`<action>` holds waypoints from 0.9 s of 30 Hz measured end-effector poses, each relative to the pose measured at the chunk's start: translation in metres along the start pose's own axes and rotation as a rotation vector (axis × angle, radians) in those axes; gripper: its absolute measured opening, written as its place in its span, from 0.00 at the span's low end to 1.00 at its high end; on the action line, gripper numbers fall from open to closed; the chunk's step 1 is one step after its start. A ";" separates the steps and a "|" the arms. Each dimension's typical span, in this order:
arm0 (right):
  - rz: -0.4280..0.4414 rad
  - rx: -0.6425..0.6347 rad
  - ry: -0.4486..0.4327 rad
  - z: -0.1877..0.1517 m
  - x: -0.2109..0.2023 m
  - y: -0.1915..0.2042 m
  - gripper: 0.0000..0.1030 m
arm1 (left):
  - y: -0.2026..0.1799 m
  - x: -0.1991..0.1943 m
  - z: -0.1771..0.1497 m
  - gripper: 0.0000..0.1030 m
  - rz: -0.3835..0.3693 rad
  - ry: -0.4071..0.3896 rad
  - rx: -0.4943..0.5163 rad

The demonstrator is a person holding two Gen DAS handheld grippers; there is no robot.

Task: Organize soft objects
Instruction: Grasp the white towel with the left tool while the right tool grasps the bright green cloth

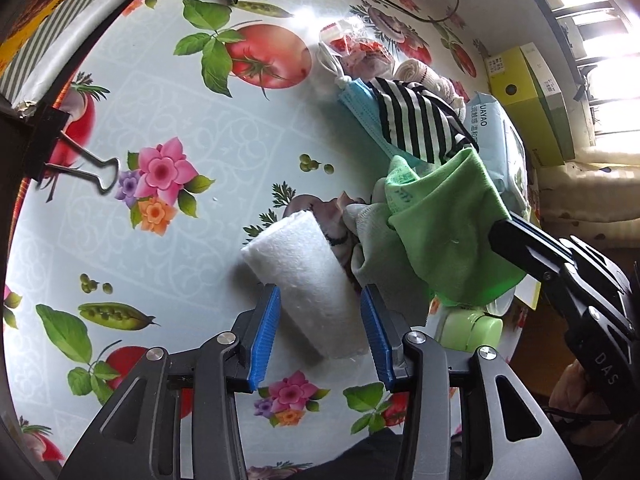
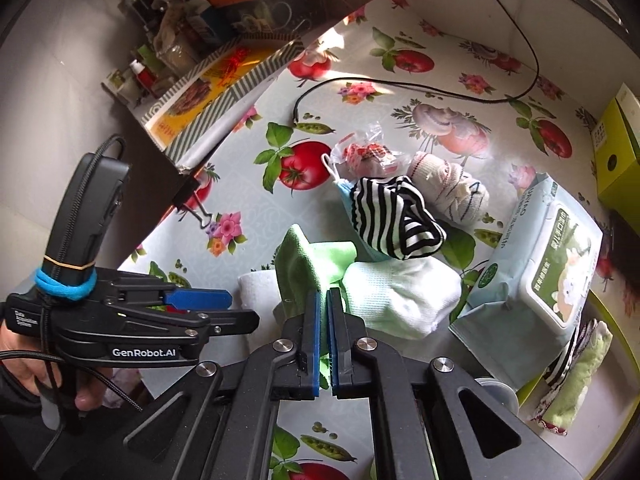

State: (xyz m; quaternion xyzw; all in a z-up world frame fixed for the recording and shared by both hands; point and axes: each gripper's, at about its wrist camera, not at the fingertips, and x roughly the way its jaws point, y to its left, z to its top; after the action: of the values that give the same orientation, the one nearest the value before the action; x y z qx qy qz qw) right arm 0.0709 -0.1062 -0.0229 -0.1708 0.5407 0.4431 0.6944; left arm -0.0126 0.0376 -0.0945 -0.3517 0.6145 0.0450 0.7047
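Left wrist view showed your left gripper (image 1: 320, 300) with its blue pads set wide on either side of a white foam roll (image 1: 302, 276) — the roll lay tilted between them, though whether the pads actually pressed it I cannot tell. The roll rested on the floral tablecloth (image 1: 160, 100), its far end pointing toward 11 o'clock. At about 2 o'clock from it hung the green cloth (image 1: 448, 232), pinched at its right side by your right gripper (image 1: 496, 228), which reached in from 4 o'clock. Beyond the cloth, toward 1 o'clock, a black-and-white striped cloth (image 1: 420, 120) lay on a blue face mask (image 1: 360, 108). In the right wrist view your right gripper's (image 2: 324, 300) fingers were nearly together, clamped on an edge of the green cloth (image 2: 304, 268). A white sock (image 2: 400, 300) lay just beside it at 3 o'clock — touching the cloth — and the striped cloth (image 2: 396, 216) sat at 1 o'clock. A pack of wet wipes (image 2: 536, 272) stood farther out at 3 o'clock.
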 end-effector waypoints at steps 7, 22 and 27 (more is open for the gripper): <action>0.029 0.048 0.030 -0.011 0.005 -0.011 0.04 | -0.007 0.019 0.004 0.42 0.045 0.024 -0.047; 0.052 -0.044 0.112 -0.013 0.033 0.011 0.36 | -0.004 0.026 0.002 0.42 0.077 0.038 -0.061; 0.036 -0.070 0.138 -0.016 0.041 0.010 0.36 | -0.005 0.026 -0.002 0.42 0.087 0.042 -0.036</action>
State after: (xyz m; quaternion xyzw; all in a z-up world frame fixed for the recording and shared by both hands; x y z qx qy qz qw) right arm 0.0539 -0.0946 -0.0629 -0.2155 0.5743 0.4613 0.6410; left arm -0.0058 0.0230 -0.1157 -0.3382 0.6429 0.0792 0.6827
